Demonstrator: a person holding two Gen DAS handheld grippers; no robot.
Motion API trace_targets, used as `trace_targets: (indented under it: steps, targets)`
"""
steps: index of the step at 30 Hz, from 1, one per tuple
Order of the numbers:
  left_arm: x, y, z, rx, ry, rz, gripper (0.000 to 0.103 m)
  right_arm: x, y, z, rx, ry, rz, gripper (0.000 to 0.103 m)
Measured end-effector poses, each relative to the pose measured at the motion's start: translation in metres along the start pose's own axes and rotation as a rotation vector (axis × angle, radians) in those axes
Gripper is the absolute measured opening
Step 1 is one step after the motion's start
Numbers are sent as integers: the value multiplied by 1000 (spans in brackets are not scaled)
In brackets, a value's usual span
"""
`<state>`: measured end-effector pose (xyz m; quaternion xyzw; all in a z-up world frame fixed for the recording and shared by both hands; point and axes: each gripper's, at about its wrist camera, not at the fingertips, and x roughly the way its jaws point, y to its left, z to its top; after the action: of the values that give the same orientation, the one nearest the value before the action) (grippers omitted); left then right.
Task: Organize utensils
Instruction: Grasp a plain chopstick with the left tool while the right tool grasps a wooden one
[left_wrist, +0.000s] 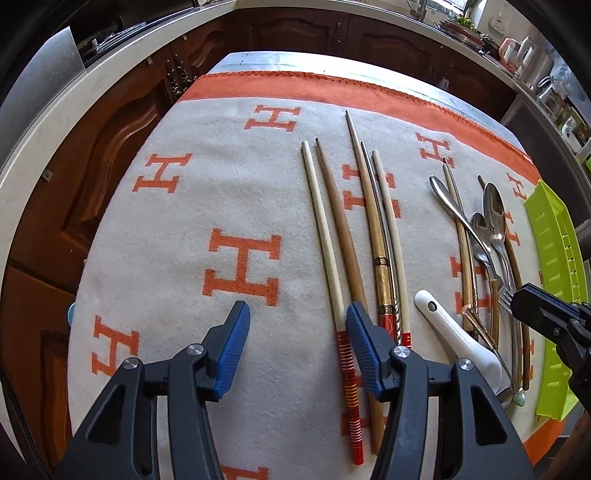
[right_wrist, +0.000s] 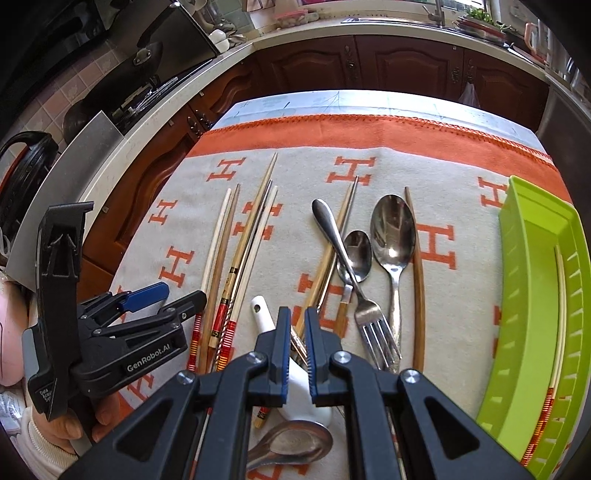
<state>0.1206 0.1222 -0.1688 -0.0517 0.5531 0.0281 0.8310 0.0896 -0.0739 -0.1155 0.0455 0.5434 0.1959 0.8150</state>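
Several chopsticks (left_wrist: 340, 229) lie side by side on the cloth. My left gripper (left_wrist: 297, 314) hangs open low over them; the white chopstick with a red-striped end (left_wrist: 345, 354) lies just inside its right finger, untouched. From the right wrist this gripper (right_wrist: 173, 295) is at the left. My right gripper (right_wrist: 299, 332) is shut and empty above a white ceramic spoon (right_wrist: 264, 314), and shows at the right edge (left_wrist: 535, 306) of the left wrist view. Beyond are a fork (right_wrist: 373, 325), a large spoon (right_wrist: 393, 229) and a small spoon (right_wrist: 357, 254). A green tray (right_wrist: 532, 258) holds one striped chopstick (right_wrist: 559, 332).
An orange-bordered cloth with H marks (left_wrist: 240, 266) covers the table. Wooden cabinets (right_wrist: 406, 70) and a pale counter (right_wrist: 147, 122) ring the far side. A metal ladle spoon (right_wrist: 291, 443) lies under my right gripper. A hand (right_wrist: 62, 424) holds the left tool.
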Motion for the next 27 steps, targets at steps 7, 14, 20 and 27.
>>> trace_targets:
  steps: [7, 14, 20, 27]
  targets:
    - [1, -7, 1, 51, -61, 40, 30, 10, 11, 3, -15, 16, 3, 7]
    - [-7, 10, -3, 11, -75, 4, 4, 18, 29, 6, -41, 14, 64, 7]
    - [-21, 34, -13, -33, -98, -8, 4, 36, 53, 11, -66, 30, 104, 7]
    - [-30, 55, -20, -73, -114, -25, 4, 63, 77, 13, -96, 58, 89, 8]
